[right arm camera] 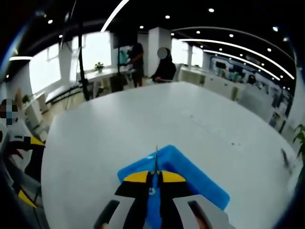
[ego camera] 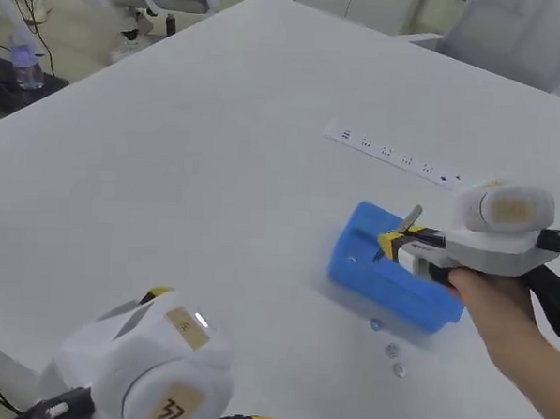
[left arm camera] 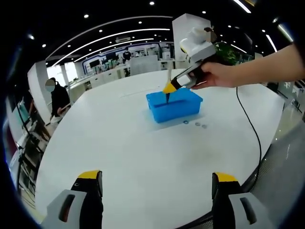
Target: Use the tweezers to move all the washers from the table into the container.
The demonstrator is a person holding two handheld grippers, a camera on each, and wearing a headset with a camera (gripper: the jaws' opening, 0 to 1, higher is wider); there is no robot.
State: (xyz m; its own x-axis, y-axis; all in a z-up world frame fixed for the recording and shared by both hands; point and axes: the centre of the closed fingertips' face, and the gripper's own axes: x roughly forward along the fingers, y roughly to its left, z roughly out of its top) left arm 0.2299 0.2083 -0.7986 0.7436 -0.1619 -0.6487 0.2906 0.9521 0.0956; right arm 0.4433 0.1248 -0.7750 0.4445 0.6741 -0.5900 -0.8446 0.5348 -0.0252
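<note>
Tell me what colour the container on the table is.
Blue. The container shows best in the head view.

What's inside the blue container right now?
The tweezers, shut in the right gripper, reach down into the blue container. One pale spot on the blue may be a washer; blur leaves that unsure. The gripper covers part of the inside.

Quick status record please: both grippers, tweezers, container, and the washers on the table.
container: blue, open top, on the table
left gripper: fingers open, holding nothing, well away from the container
right gripper: shut on tweezers, over the container
tweezers tip: points down into the container; can't tell whether it holds a washer
washers: three on the table beside the container
</note>
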